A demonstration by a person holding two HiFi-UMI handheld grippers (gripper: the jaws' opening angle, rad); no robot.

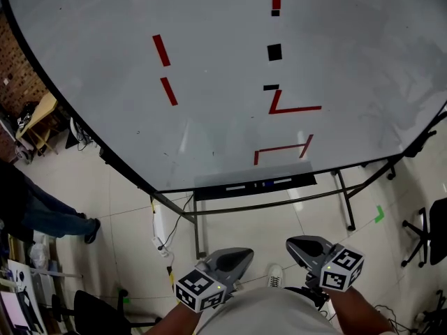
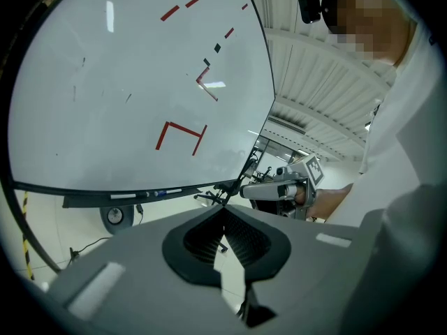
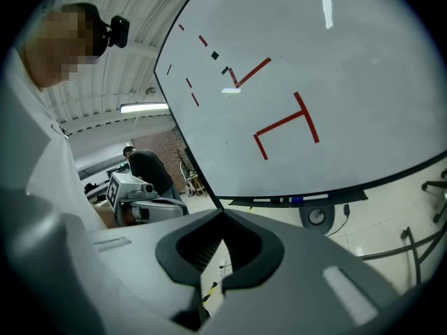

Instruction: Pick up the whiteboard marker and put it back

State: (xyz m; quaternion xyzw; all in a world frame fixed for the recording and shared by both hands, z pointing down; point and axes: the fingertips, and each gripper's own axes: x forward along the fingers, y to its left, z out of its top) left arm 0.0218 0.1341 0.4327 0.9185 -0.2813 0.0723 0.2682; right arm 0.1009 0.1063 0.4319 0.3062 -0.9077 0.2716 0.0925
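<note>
White whiteboard point(image 1: 230, 75) with red tape marks fills upper frame; beige tiled floor point(image 1: 133, 222) below. Left tongs point(image 2: 223, 209) and right tongs point(image 3: 222, 215) pressed together, empty.

Whiteboard point(image 1: 209, 82) glossy, smooth (some glare); stand point(image 1: 198, 232) metal, blk paint; floor point(image 1: 126, 215) shiny tile; left hand-held gripper point(image 2: 223, 210) matt plastic.

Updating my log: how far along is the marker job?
Done: nothing visibly. In hand: nothing; left tool and right tool are both shut, empty, near the body. Markers lie in the tray under the whiteboard. Left: either the whole pick-and-return, or none if it's already back.
</note>
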